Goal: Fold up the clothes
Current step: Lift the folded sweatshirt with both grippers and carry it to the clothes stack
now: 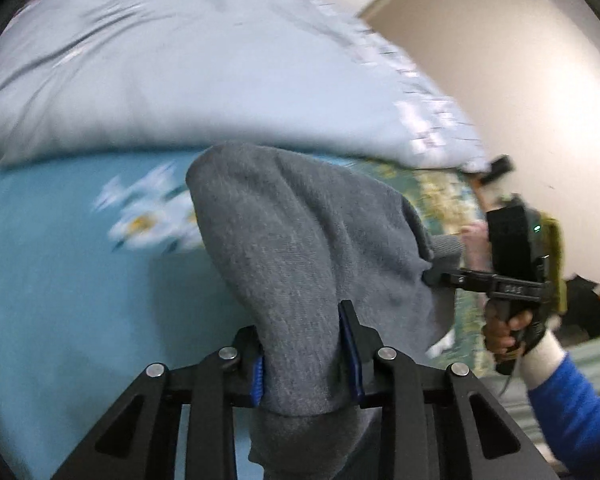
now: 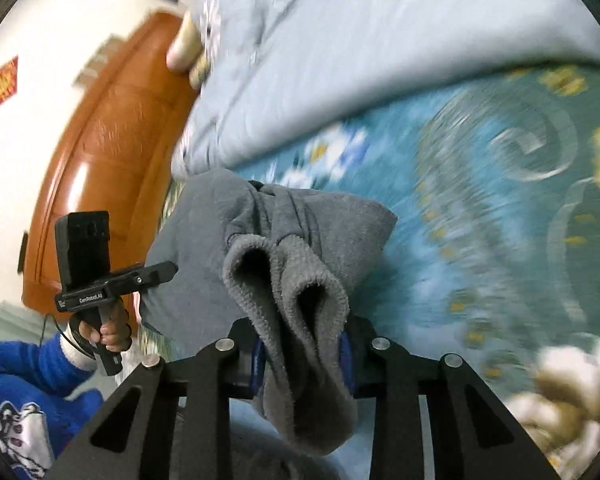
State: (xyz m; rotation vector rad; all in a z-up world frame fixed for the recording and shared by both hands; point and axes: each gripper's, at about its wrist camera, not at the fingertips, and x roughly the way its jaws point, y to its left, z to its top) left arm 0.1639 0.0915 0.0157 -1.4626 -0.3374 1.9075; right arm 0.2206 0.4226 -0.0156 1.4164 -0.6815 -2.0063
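A grey knit garment [image 1: 300,240] hangs lifted above the bed between both grippers. In the left wrist view my left gripper [image 1: 304,364] is shut on a thick fold of it, the blue pads pressing from both sides. Off to the right, the right gripper [image 1: 434,276] pinches another edge, held by a hand with a blue sleeve. In the right wrist view my right gripper [image 2: 303,356] is shut on the ribbed hem of the grey garment [image 2: 300,280], which bunches up over the jaws. The left gripper [image 2: 168,270] grips the cloth at the left.
Below lies a teal flowered bedsheet [image 1: 60,280] with a pale blue quilt [image 1: 180,80] bunched behind it. A wooden headboard [image 2: 112,140] stands at the left, a cream fluffy item [image 2: 560,400] lies at the lower right, and a white wall [image 1: 520,100] is on the right.
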